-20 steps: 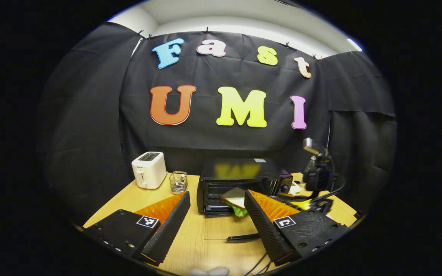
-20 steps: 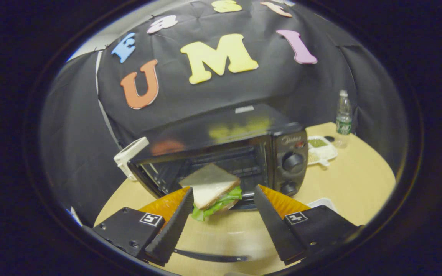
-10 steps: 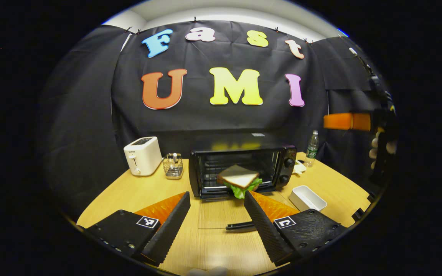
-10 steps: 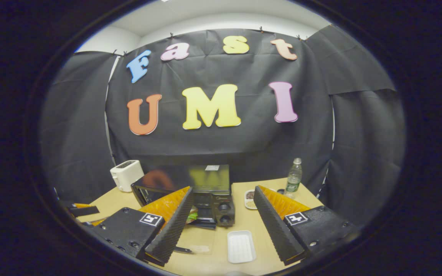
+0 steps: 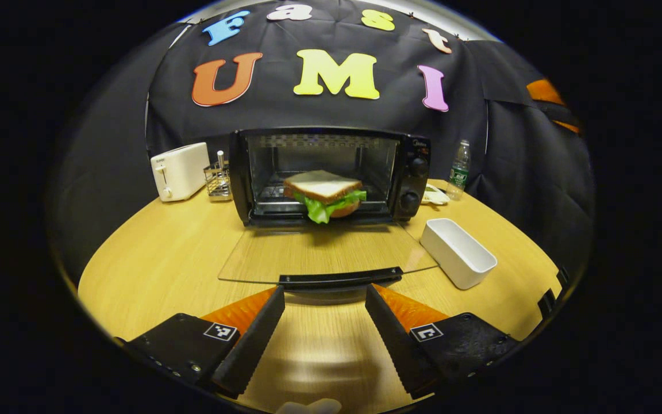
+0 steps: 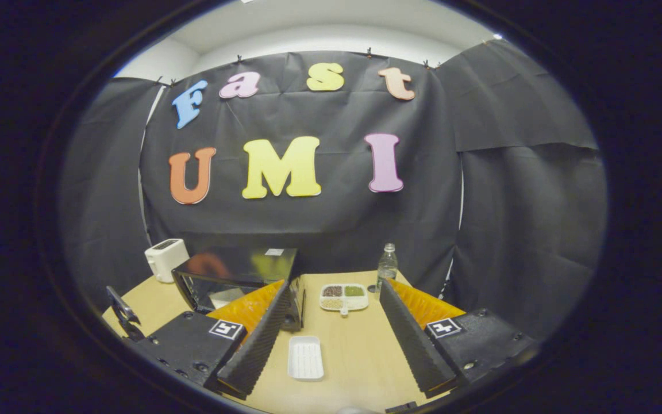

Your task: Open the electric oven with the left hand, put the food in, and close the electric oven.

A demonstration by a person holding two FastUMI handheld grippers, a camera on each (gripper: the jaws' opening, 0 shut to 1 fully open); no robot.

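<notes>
The black electric oven (image 5: 331, 172) stands at the back of the table with its glass door (image 5: 325, 253) folded down flat. A sandwich (image 5: 324, 192) with white bread and lettuce lies on the rack at the oven's mouth, its front edge poking out. My left gripper (image 5: 325, 293) is open and low over the table, its fingertips just short of the door's black handle (image 5: 339, 279). My right gripper (image 6: 334, 287) is open and holds nothing, high above the table to the right of the oven (image 6: 233, 276).
A white rectangular tray (image 5: 457, 253) lies right of the door, also seen as the white tray (image 6: 306, 357). A toaster (image 5: 179, 171) and a wire holder (image 5: 218, 178) stand left of the oven. A bottle (image 6: 387, 265) and a compartment dish (image 6: 343, 296) sit at its right.
My right gripper left the sandwich in the oven and drew back and up. My left gripper came down and forward to the door handle.
</notes>
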